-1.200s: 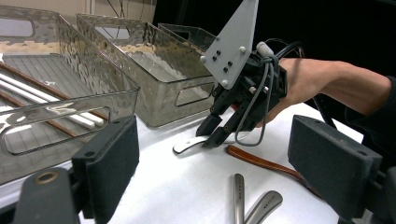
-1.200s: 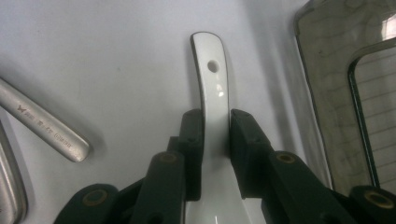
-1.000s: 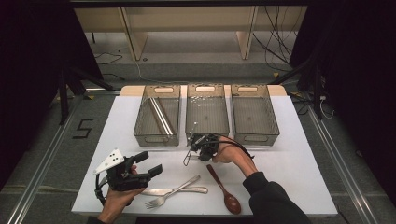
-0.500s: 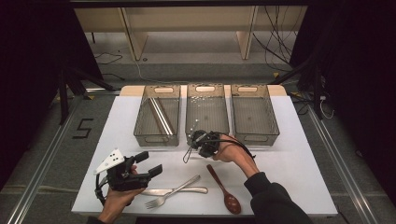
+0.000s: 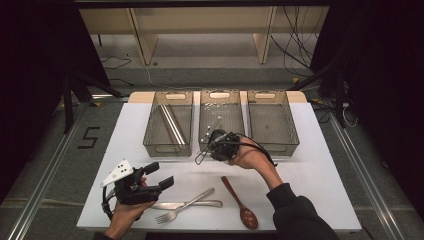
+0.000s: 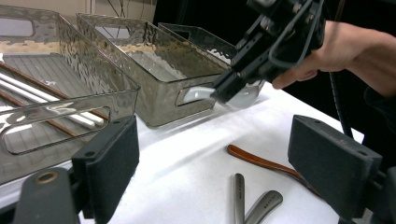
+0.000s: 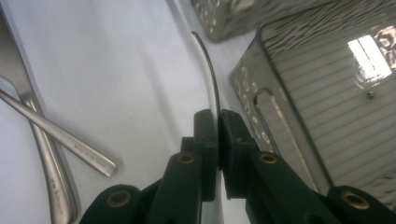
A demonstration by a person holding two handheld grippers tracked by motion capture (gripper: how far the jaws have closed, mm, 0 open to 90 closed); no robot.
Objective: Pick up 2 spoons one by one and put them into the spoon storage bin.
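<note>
The white rectangular surface (image 5: 320,165) carries 3 clear, ripple-walled plastic bins set side by side along its far half. The left bin (image 5: 168,125) holds long thin sticks, some brown and some white, lying lengthwise on its ribbed floor. The middle bin (image 5: 220,117) and the right bin (image 5: 272,122) stand just beside it, each with a cut-out handle in its end wall.

On the near half of the surface lie 3 pieces of cutlery. A brown wooden spoon (image 5: 240,202) lies with its bowl toward the person. Left of it, a silver metal fork (image 5: 184,206) crosses over a silver metal table knife (image 5: 187,204), the 2 touching where they cross.

The left tongs (image 5: 160,176), black with a grey 3-cornered plate on top, hang over the near left part of the surface, held in the person's left hand (image 5: 122,215); their pads stand wide apart with nothing between them.

The right tongs (image 5: 212,144), held in the person's right hand (image 5: 252,159), are at the near end wall of the middle bin. They are clamped on a thin silver metal utensil (image 7: 211,70), seen edge-on in the right gripper view, its curved end sticking out beyond the pads. In the left gripper view the utensil (image 6: 198,94) is off the surface, just in front of the middle bin's handle cut-out.
</note>
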